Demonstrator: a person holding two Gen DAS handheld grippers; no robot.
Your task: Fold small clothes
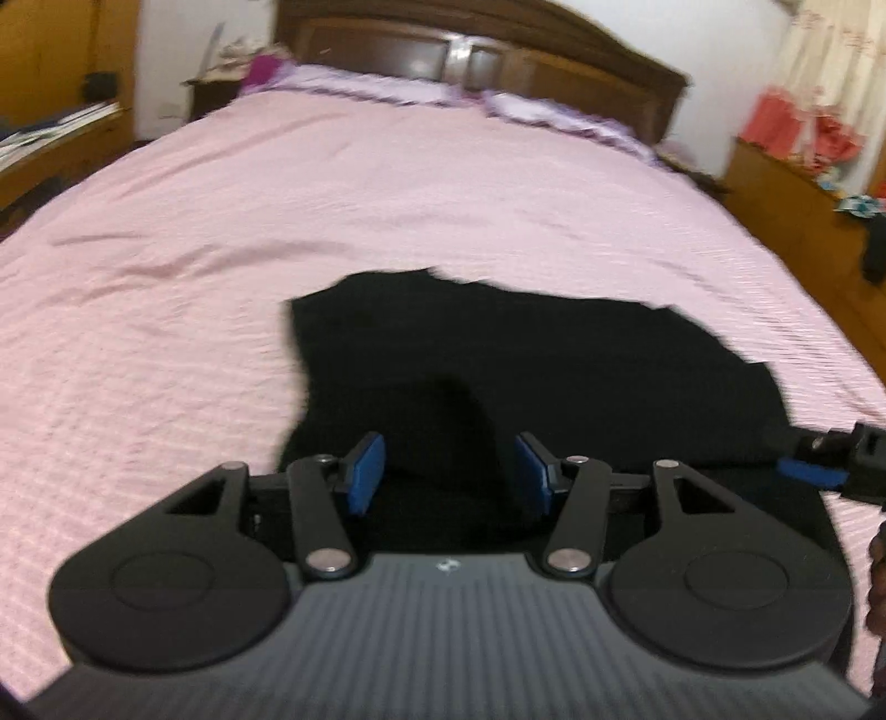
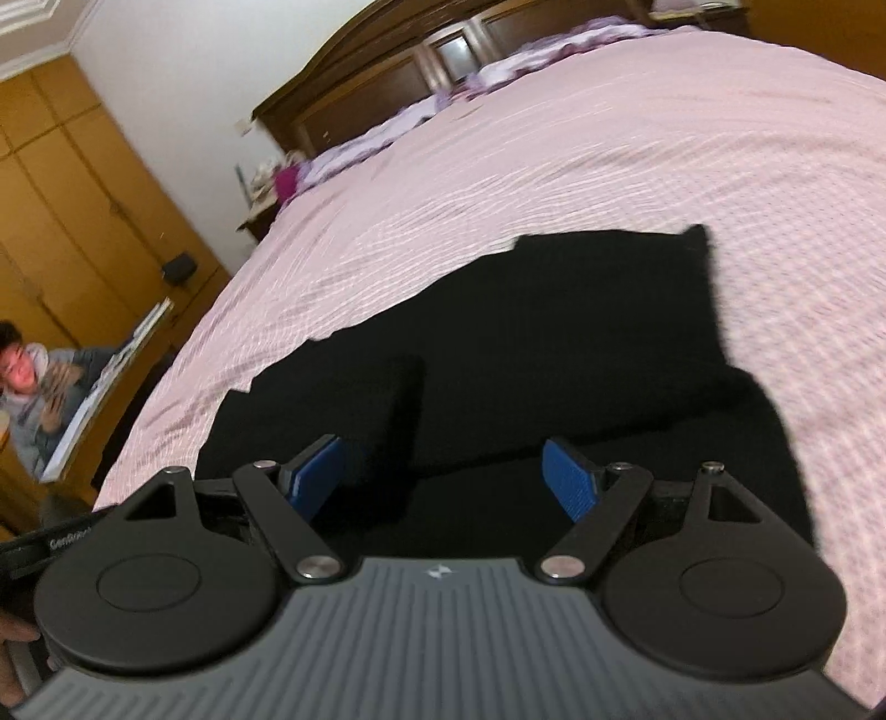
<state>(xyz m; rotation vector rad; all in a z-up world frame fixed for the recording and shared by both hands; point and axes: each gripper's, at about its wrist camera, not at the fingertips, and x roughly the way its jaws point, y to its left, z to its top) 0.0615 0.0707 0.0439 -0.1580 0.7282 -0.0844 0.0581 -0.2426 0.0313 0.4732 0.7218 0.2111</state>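
Observation:
A black garment (image 1: 526,376) lies spread on the pink bedspread (image 1: 277,221), near the bed's front edge. My left gripper (image 1: 449,471) hovers over its near part, open, with nothing between the blue pads. The tip of the right gripper (image 1: 825,459) shows at the right edge of the left wrist view, just past the cloth's right side. In the right wrist view the same black garment (image 2: 554,343) fills the middle, with a raised fold on its left. My right gripper (image 2: 443,479) is open above the cloth's near edge and holds nothing.
A dark wooden headboard (image 1: 470,50) and purple pillows (image 1: 554,111) stand at the far end of the bed. Wooden cabinets (image 1: 803,221) flank the bed on the right, a wardrobe (image 2: 66,221) on the left. A person (image 2: 33,387) sits at the far left.

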